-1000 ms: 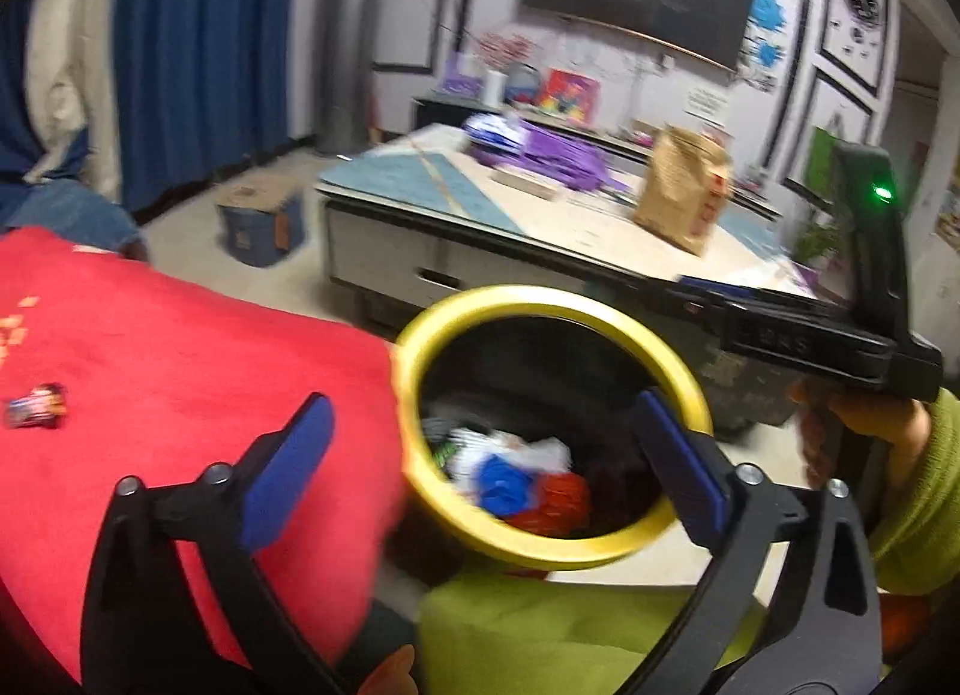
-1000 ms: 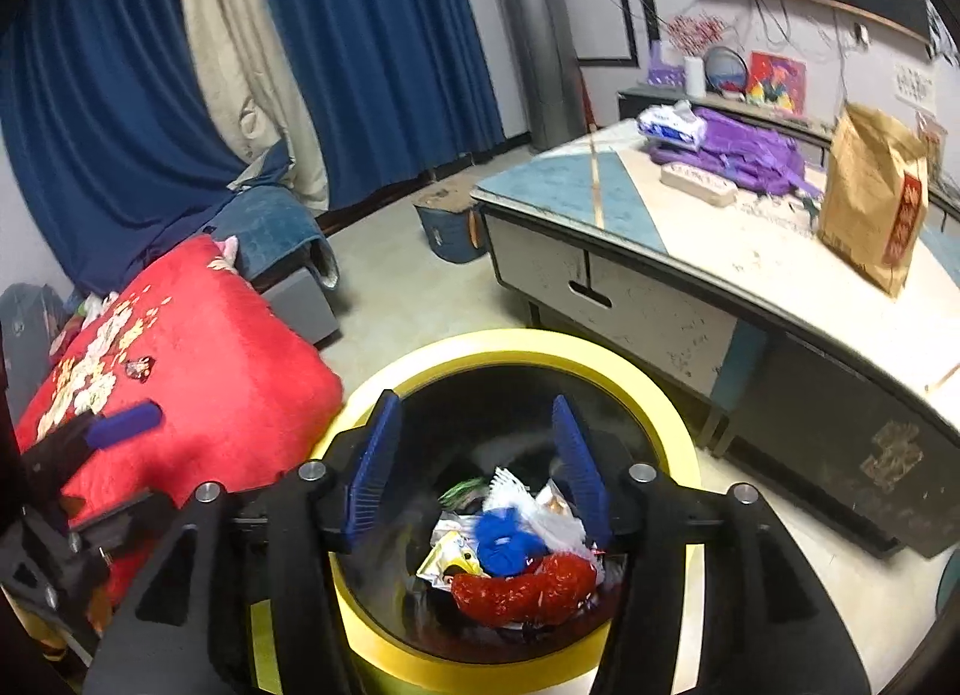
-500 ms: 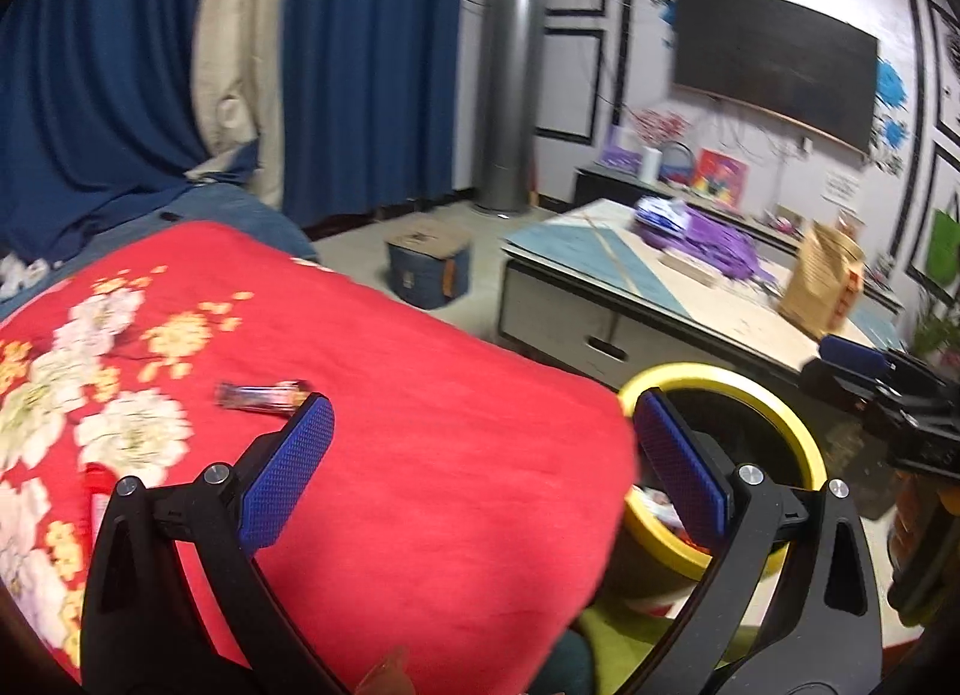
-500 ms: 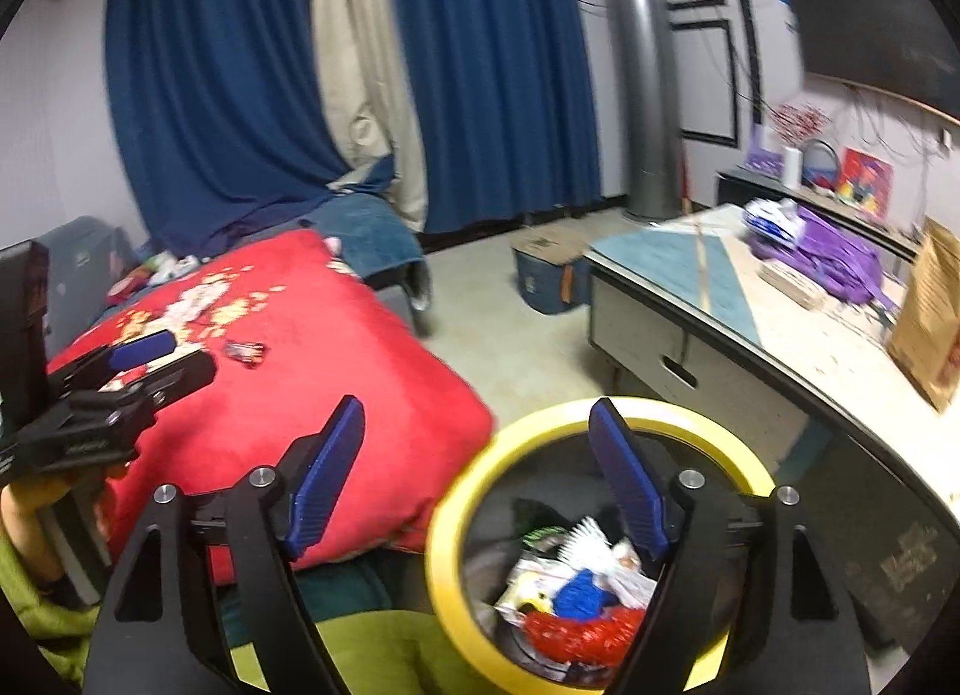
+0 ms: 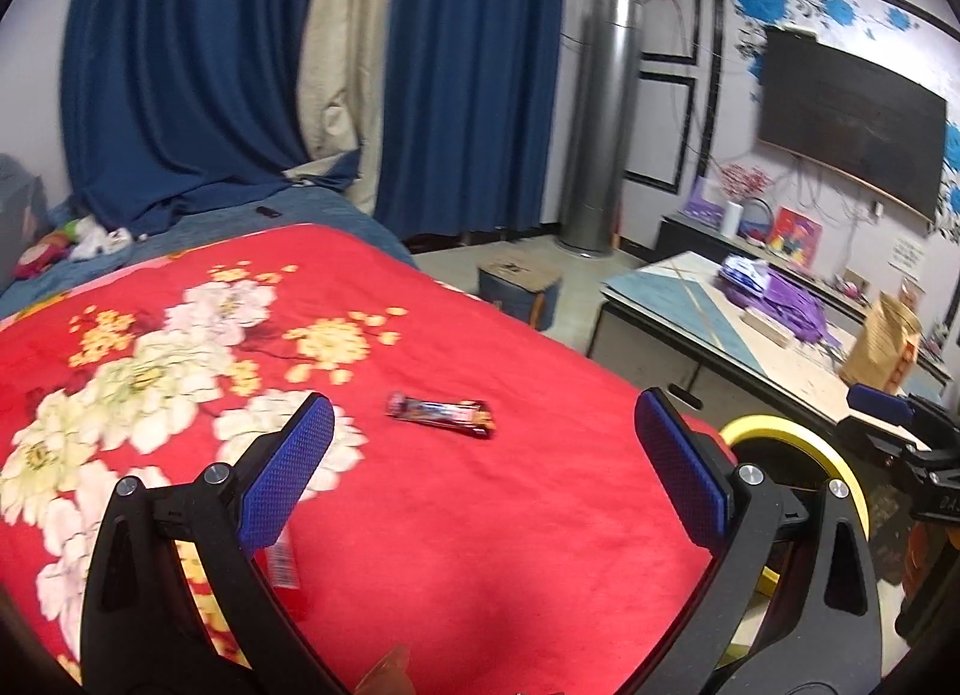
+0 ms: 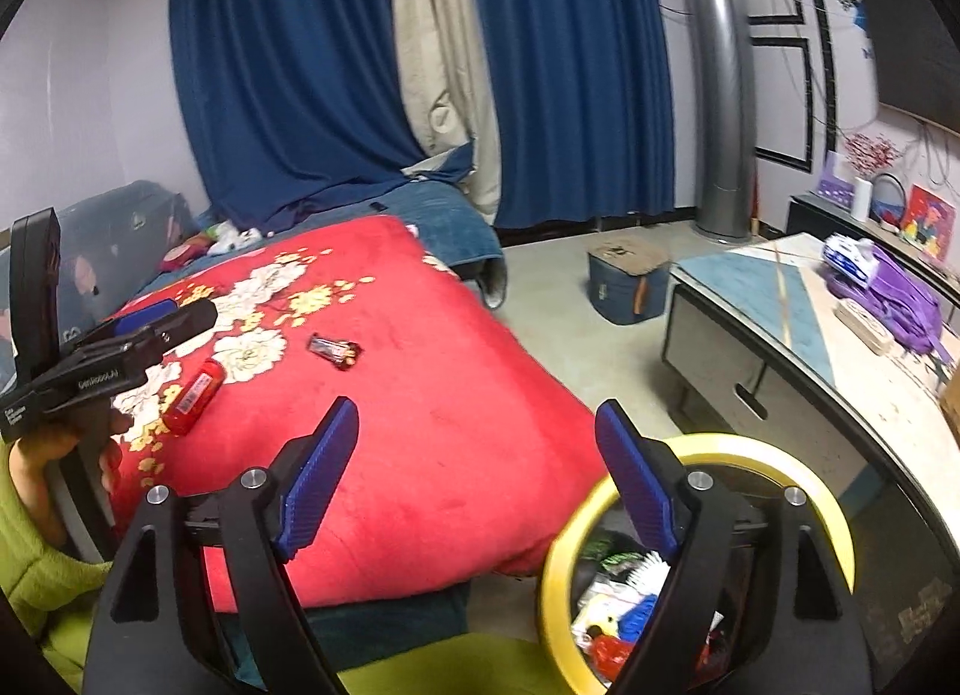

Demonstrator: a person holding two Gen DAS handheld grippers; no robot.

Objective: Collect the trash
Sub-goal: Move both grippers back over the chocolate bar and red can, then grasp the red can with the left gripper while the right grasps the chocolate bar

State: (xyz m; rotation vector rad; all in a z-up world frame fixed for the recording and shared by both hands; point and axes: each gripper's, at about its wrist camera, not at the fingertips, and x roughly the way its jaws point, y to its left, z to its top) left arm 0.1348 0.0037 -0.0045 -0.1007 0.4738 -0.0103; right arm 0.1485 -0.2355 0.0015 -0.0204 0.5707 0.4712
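Note:
A dark snack wrapper (image 5: 441, 412) (image 6: 335, 351) lies on the red flowered blanket (image 5: 420, 515) (image 6: 420, 425). A red packet (image 6: 193, 395) (image 5: 283, 560) lies nearer the left hand. My left gripper (image 5: 480, 473) stands open over the blanket, nothing between its fingers; the wrapper lies ahead of it. My right gripper (image 6: 477, 479) hangs at the blanket's edge, its jaws still opening and empty. The yellow-rimmed bin (image 6: 558, 563) (image 5: 780, 428) holds several pieces of trash beside the bed. In the right wrist view the left gripper (image 6: 162, 314) shows at the left.
A low coffee table (image 6: 792, 299) with a purple bag (image 6: 900, 299) and a paper bag (image 5: 882, 347) stands right of the bin. A blue box (image 6: 627, 281) sits on the floor. Blue curtains (image 5: 198, 65) hang behind.
Both grippers swung left and up, away from the bin toward the red blanket. The right jaws widened. The wrapper now lies ahead of the left gripper.

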